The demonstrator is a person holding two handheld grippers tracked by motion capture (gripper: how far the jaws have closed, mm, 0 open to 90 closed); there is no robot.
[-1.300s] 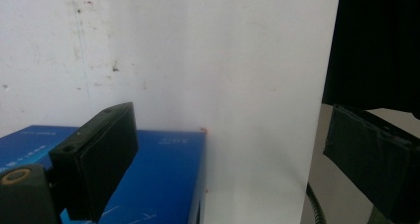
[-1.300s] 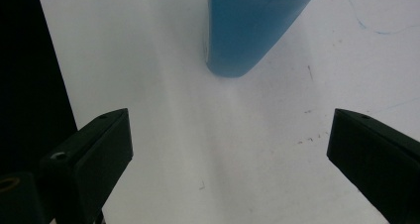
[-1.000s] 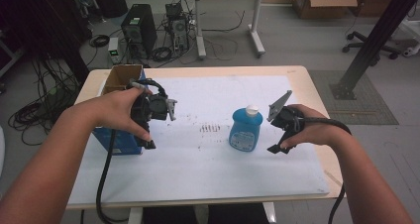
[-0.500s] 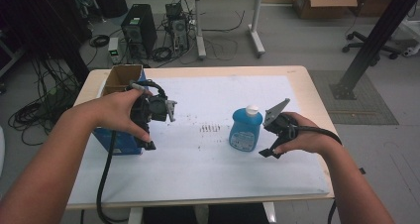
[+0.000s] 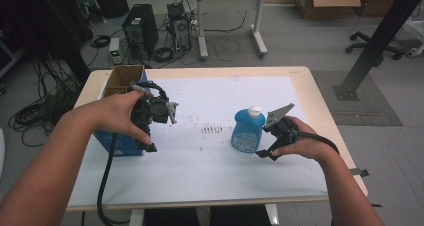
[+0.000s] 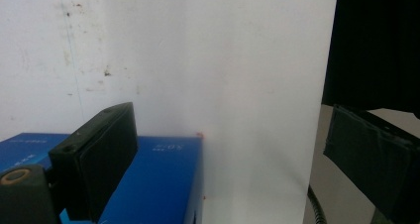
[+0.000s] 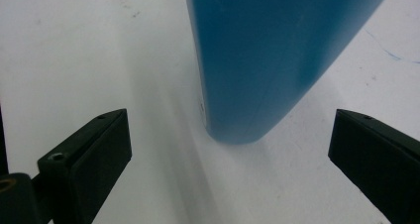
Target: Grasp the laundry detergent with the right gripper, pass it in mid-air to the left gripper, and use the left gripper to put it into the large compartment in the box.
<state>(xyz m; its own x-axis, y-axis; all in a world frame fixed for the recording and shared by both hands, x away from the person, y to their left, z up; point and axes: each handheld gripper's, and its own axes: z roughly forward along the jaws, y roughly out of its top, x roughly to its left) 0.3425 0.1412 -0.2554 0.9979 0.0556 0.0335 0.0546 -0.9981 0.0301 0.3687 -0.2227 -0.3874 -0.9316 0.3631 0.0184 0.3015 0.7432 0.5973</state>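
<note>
Blue soap bottle (image 5: 245,133) with its white cap (image 5: 254,110) stands upright on the white sheet (image 5: 210,156) covering the counter (image 5: 320,101), just ahead of my right hand-held gripper (image 5: 263,147). In the right gripper view the bottle (image 7: 277,55) rises between and beyond my two black jaws, which are spread wide with bare sheet (image 7: 89,50) under them; neither jaw touches the bottle. The cap is on, and I cannot tell how much is inside.

My right hand (image 5: 300,142) holds that gripper low over the sheet, pointed toward the bottle's base from its right side.

My left hand-held gripper (image 5: 150,136) is well apart from the bottle, over the left part of the counter, held in my left hand (image 5: 120,117). Its jaws are also spread, pointing down. In the left gripper view a blue box (image 6: 148,184) lies below and just behind one jaw, with the white sheet (image 6: 223,60) beyond it. From the high view this blue box (image 5: 122,145) sits right beside the gripper, and an open cardboard box (image 5: 122,78) is behind my left hand at the counter's far left edge; I cannot tell what it contains.
</note>
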